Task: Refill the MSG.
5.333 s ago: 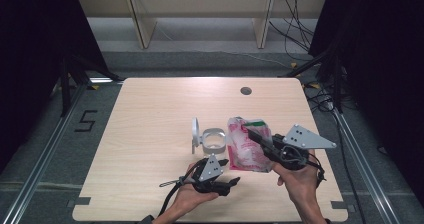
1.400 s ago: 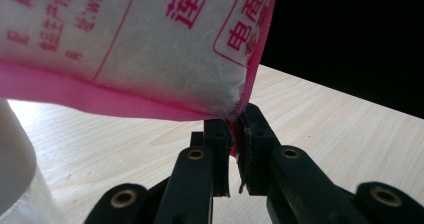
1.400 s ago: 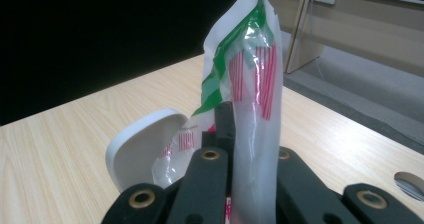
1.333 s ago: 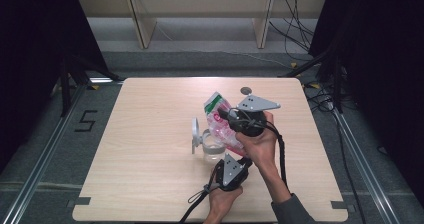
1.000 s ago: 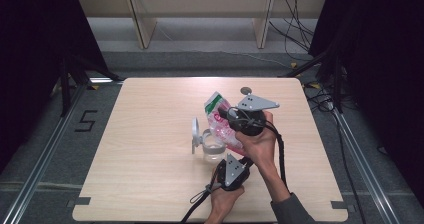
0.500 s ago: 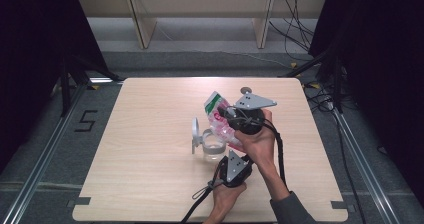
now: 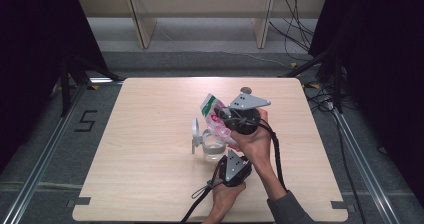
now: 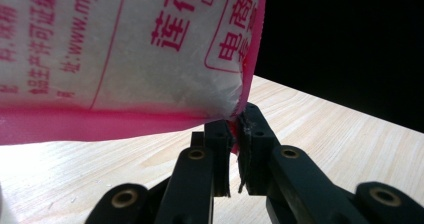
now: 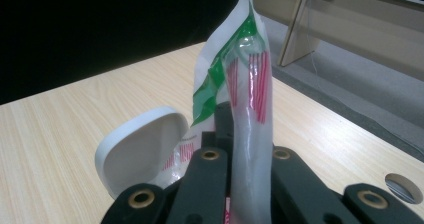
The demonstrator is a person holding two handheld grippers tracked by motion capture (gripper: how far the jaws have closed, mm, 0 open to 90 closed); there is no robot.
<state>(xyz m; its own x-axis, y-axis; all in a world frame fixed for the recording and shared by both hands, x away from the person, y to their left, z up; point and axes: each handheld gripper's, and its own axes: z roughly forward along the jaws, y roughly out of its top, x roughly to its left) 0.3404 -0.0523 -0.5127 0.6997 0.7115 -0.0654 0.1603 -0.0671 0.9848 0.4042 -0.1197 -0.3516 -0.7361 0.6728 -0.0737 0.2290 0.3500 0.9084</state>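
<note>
A pink and white bag point(image 7: 214, 115) with a green top hangs tilted over a clear jar point(image 7: 214, 148) at the table's middle. The jar's white hinged lid point(image 7: 195, 134) stands open on its left. My right gripper point(image 7: 223, 116) is shut on the bag's upper part, and the bag point(image 9: 250, 79) rises between its jaws, with the lid point(image 9: 140, 144) behind. My left gripper point(image 7: 228, 153) comes from below and is shut on the bag's lower pink corner point(image 8: 239, 115). The printed bag point(image 8: 125, 49) hangs above my left gripper point(image 8: 234, 134).
The jar stands on a light wooden table point(image 7: 150, 174). A round cable hole point(image 7: 245, 90) sits near the table's far edge, also seen as the hole point(image 9: 400, 186). Wooden shelf legs point(image 7: 141, 19) and cables point(image 7: 295, 14) lie on the floor beyond.
Five seconds ago the bag lay on the table right of the jar. Both grippers now hold it raised and tilted over the jar. Over the last second it shifted only slightly.
</note>
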